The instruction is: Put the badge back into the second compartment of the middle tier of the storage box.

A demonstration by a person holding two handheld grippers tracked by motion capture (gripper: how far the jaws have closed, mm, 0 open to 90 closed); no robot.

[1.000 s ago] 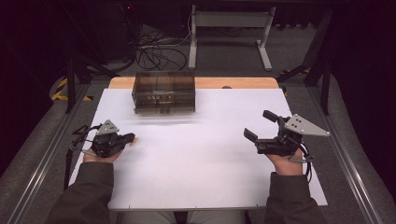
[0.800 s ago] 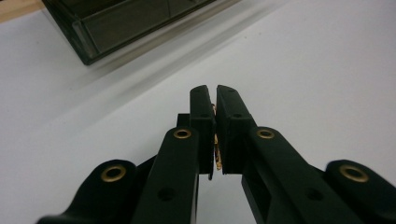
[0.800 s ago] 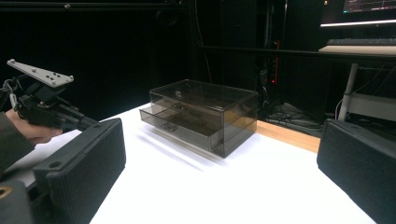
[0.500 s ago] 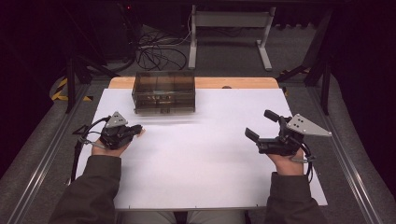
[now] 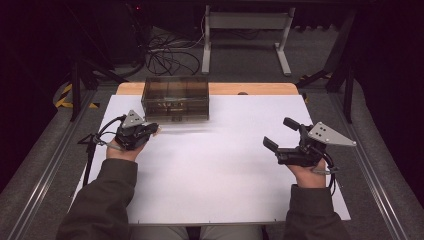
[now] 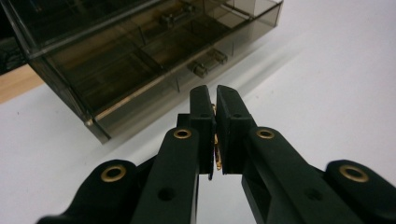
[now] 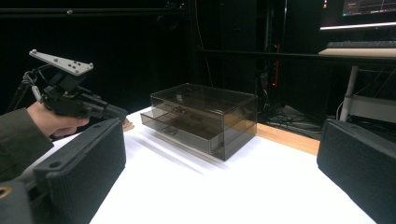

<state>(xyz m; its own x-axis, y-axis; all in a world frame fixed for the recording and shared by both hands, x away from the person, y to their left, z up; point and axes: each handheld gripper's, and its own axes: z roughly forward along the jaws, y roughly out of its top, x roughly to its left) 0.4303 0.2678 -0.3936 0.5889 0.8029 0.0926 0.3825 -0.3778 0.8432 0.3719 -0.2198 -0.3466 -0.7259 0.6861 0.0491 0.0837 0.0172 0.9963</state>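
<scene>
Left gripper (image 5: 150, 131): your jaws are pinched together on a thin, brass-coloured small piece (image 6: 216, 154). It's too narrow between the pads to say what it is, but the grip looks firm.

Drawer box (image 5: 175, 98): the smoky see-through box sits just ahead of your left jaws, its lower drawer (image 6: 154, 77) pulled out a little toward you. That gap looks like the reason you're carrying the piece tips-forward and low. My read is that it's bound for one of those compartments.

Inside the drawer: a few little metal parts (image 6: 208, 63) lie in the compartments beyond your left tips, so you're likely adding to a set.

Right gripper (image 5: 280, 134): jaws spread wide, holding nothing, hovering well off to the side of the left one. From its own camera the box (image 7: 203, 119) stands straight ahead, in the middle distance. Parked there it keeps clear of your left hand (image 7: 53, 122), yet could steady the box.

Table sheet (image 5: 225, 180): bare white surface under both grippers.
</scene>
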